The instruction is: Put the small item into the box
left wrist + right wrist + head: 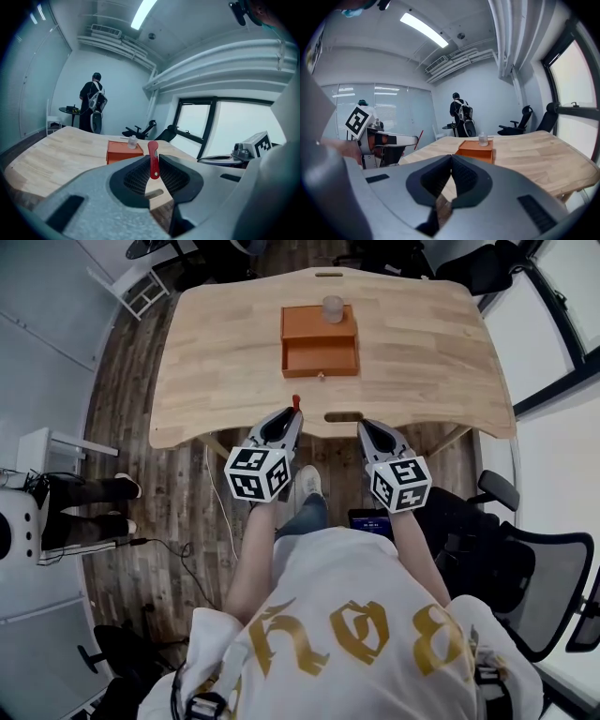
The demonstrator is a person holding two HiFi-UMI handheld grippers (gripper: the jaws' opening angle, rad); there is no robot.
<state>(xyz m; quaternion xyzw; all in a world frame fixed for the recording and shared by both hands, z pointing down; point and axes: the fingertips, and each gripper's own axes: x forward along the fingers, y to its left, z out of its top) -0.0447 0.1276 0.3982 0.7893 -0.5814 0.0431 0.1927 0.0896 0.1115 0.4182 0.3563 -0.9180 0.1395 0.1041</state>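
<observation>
Bright, even indoor light: ceiling strip light (pixel 143 13) overhead + daylight thru window (pixel 234 129), blown out white. Faint soft shadow beside orange box (pixel 476 151). Gripper views: heavy fisheye, dark vignetted corners, fg slightly soft. Head view sharp, edges bowed.

A wooden bench (pixel 216 371) stood on a dark plank floor (pixel 141 493). An orange box (pixel 319 338) sat towards the bench's far middle, with a small clear jar (pixel 333 307) at its back edge. The left hand-held gripper (pixel 293 416) reached the bench's near edge, and a small red item (pixel 296 403) stuck out from its tip. The right hand-held gripper (pixel 363 427) was just beside it at the same edge. Both were well apart from the box. A black office chair (pixel 548 568) stood at the right.
</observation>
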